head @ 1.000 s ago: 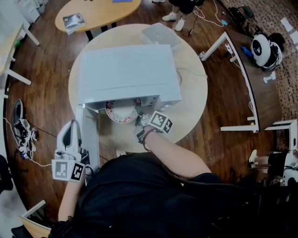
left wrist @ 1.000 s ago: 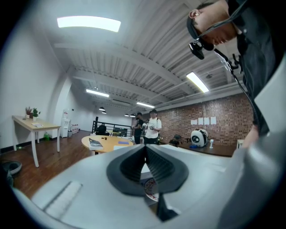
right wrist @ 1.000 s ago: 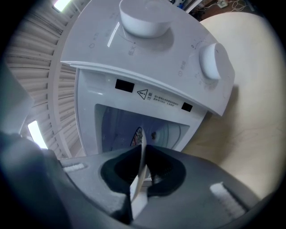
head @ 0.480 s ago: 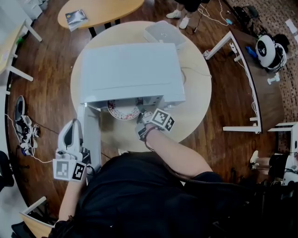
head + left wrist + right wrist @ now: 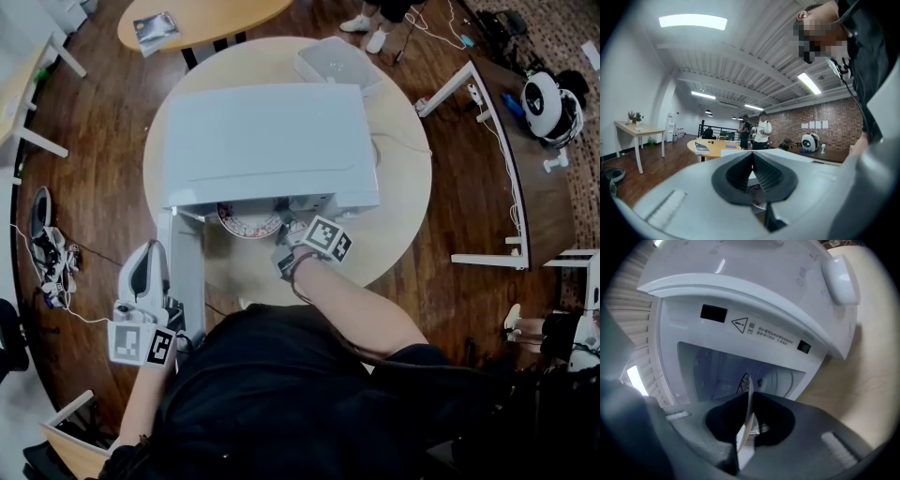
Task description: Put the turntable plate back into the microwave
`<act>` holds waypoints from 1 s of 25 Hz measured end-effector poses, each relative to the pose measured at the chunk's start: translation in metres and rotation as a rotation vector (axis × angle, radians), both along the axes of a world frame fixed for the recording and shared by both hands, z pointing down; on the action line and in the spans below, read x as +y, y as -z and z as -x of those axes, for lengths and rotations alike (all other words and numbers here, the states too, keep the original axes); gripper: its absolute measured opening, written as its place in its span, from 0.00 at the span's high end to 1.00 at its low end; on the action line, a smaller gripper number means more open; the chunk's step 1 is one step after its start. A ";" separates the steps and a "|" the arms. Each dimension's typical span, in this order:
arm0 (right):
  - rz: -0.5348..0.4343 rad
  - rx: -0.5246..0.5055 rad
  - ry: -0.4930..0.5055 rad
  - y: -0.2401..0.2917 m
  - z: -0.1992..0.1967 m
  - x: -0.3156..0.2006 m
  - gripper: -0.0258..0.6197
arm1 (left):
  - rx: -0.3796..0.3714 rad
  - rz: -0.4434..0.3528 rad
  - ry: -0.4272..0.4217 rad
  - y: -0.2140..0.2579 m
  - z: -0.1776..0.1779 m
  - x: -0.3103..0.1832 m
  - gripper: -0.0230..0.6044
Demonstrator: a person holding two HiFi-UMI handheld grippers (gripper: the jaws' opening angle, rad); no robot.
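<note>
The white microwave (image 5: 267, 141) stands on a round pale table (image 5: 398, 202), its door (image 5: 186, 272) swung open toward me at the left. The turntable plate (image 5: 246, 221), white with a red pattern, lies half inside the opening. My right gripper (image 5: 286, 230) is shut on the plate's near right edge. In the right gripper view the plate (image 5: 745, 381) runs edge-on between the jaws (image 5: 750, 399) into the cavity. My left gripper (image 5: 147, 251) hovers just left of the open door, shut and empty (image 5: 752, 157); the plate (image 5: 754, 194) shows beyond it.
A flat white box (image 5: 337, 64) sits on the table behind the microwave. A wooden table with a book (image 5: 155, 28) stands further back. White frames (image 5: 487, 141) stand on the floor at right, shoes and cables (image 5: 45, 253) at left. People (image 5: 759, 133) stand in the distance.
My right gripper has pushed the plate a little deeper into the microwave, so less of it shows outside the opening. The left gripper has stayed by the door.
</note>
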State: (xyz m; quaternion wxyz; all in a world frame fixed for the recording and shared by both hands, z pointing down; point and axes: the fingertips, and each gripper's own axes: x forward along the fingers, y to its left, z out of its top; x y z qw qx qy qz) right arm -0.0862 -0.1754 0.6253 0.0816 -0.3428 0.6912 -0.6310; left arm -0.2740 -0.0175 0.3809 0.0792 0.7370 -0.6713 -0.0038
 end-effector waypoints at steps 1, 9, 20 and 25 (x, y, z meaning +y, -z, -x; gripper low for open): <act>0.000 0.000 0.000 0.000 0.001 -0.001 0.93 | 0.001 0.003 -0.001 -0.001 0.000 0.000 0.96; 0.007 0.001 -0.018 -0.003 0.004 -0.009 0.93 | 0.010 0.017 0.000 -0.004 0.001 -0.002 0.96; -0.002 0.020 -0.032 -0.008 0.016 -0.020 0.93 | 0.014 0.019 0.009 -0.007 0.009 -0.004 0.96; -0.002 0.031 -0.050 -0.012 0.025 -0.027 0.93 | 0.022 0.023 0.010 -0.008 0.013 -0.005 0.96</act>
